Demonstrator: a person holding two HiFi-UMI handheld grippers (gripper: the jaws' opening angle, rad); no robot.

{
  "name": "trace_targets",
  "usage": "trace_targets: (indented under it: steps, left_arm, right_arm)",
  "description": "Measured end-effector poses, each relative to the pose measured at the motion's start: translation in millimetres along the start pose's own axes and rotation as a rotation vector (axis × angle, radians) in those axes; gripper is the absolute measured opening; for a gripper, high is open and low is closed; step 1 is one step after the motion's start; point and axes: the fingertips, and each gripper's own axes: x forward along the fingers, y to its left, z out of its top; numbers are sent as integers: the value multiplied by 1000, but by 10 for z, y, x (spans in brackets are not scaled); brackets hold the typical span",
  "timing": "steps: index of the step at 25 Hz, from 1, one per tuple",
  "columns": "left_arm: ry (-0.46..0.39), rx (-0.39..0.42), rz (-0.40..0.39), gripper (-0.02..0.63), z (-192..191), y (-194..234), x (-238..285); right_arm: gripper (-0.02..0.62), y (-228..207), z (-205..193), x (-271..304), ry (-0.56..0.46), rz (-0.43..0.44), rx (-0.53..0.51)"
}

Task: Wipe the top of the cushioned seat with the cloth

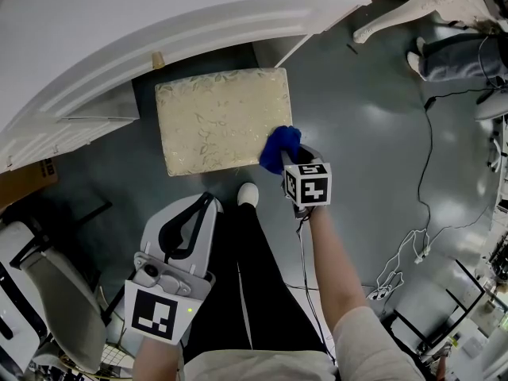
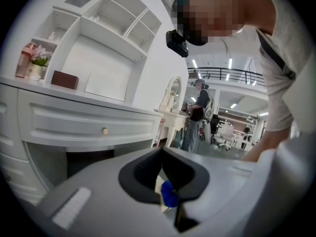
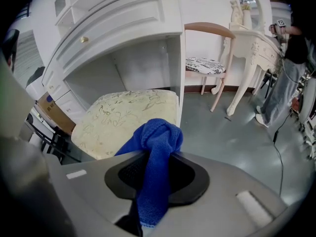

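White dressing table [image 1: 159,22] with round drawer knob [image 2: 105,130], brown box [image 2: 64,79] and potted flowers [image 2: 37,63] on its top beneath the shelves, cardboard box [image 1: 28,181] beside its drawer unit, white cables [image 1: 405,256] on grey floor [image 1: 357,117]

The floor [image 1: 357,133] is grey and smooth, with soft reflections of light, and thin cables [image 1: 429,133] lie across it. A white dressing table [image 2: 89,120] with a drawer stands at the white wall, open shelves [image 2: 106,23] above it. Further off is a second white table [image 3: 254,48] with an oval mirror [image 3: 247,1], a chair [image 3: 205,65] beside it. Long ceiling lights [image 2: 229,63] shine far behind.
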Motion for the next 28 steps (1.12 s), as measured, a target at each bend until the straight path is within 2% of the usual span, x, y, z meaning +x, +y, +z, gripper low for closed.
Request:
trace_targets:
  steps: [7, 18, 28]
  left_arm:
    - [-3, -8, 10, 0, -56, 104, -175]
    - [-19, -21, 47, 0, -96, 401, -546]
    - [-28, -42, 112, 0, -169, 750, -966]
  right_arm:
    - [101, 232, 11, -11, -7, -17, -70]
    - [101, 1022, 57, 105, -5, 19, -149]
    - [101, 1649, 147, 198, 2, 35, -199]
